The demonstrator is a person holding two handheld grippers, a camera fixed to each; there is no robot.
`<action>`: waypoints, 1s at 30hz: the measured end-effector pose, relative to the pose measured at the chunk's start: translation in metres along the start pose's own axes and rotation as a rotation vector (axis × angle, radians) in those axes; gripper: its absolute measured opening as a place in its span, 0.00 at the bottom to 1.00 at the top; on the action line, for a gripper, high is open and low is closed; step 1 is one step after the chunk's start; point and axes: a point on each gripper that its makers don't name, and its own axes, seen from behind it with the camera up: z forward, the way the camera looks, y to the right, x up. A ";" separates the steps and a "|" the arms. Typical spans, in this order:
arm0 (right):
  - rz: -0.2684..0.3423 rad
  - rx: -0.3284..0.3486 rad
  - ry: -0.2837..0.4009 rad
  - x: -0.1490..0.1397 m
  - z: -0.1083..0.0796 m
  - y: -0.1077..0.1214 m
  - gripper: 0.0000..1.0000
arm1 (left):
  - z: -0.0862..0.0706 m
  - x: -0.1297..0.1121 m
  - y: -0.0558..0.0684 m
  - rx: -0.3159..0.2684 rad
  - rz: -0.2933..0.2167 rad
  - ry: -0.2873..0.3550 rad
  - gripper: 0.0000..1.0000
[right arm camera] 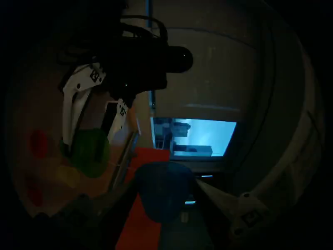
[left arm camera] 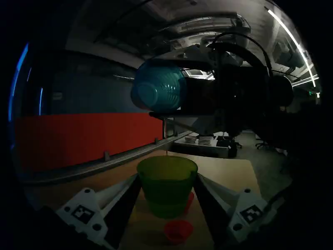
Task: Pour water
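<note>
Above the worktop (left arm camera: 227,166), right tongs (right arm camera: 166,202) tilt a gripped blue cup (right arm camera: 163,187) over left tongs' (left arm camera: 167,189) clamped green cup (left arm camera: 167,173) (pour begun, unfinished).

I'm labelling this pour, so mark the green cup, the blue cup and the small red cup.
green cup (left arm camera: 167,187), left gripper view, middle of its front wall.
blue cup (left arm camera: 155,92), left gripper view, its round underside.
red cup (left arm camera: 178,230), left gripper view, inside its mouth.
</note>
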 end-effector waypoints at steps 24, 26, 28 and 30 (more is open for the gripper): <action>0.067 0.000 0.005 0.000 0.001 -0.005 0.91 | 0.003 -0.004 0.001 0.001 0.007 -0.008 0.84; 0.098 -0.008 0.006 -0.001 0.001 -0.003 0.91 | 0.003 -0.003 0.002 0.000 0.006 -0.007 0.84; 0.136 -0.018 0.008 -0.002 0.000 -0.002 0.91 | 0.003 -0.003 0.002 0.001 0.008 -0.007 0.84; 0.176 -0.027 0.009 -0.004 -0.001 0.000 0.91 | 0.002 -0.003 0.002 0.001 0.009 -0.007 0.84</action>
